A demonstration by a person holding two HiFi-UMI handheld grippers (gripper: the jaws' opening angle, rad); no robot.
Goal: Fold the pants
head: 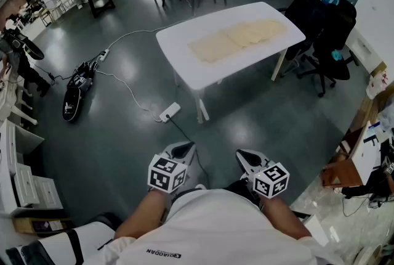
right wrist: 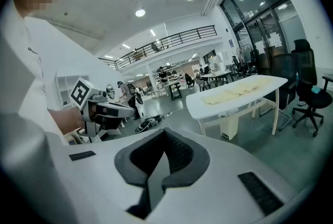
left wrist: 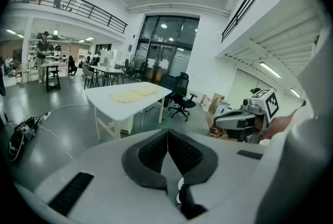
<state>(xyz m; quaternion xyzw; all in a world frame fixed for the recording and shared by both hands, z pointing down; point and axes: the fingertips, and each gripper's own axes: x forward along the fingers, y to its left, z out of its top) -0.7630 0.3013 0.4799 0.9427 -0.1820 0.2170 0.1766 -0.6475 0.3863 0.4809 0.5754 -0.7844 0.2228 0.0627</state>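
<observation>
The cream pants [head: 237, 39] lie spread flat on a white table [head: 184, 66] some way ahead of me across the grey floor. They also show small in the left gripper view as pants [left wrist: 132, 94] and in the right gripper view as pants [right wrist: 237, 90]. Both grippers are held close to my body, far from the table. My left gripper [head: 180, 151] is shut with nothing in it, its pads meeting in its own view [left wrist: 167, 137]. My right gripper [head: 246, 159] is likewise shut and empty [right wrist: 165, 137].
A power strip [head: 169, 111] with cables lies on the floor between me and the table. A black bag [head: 74, 97] lies to the left. Black office chairs [head: 326, 23] stand at the table's right end. Desks and cartons crowd the right edge.
</observation>
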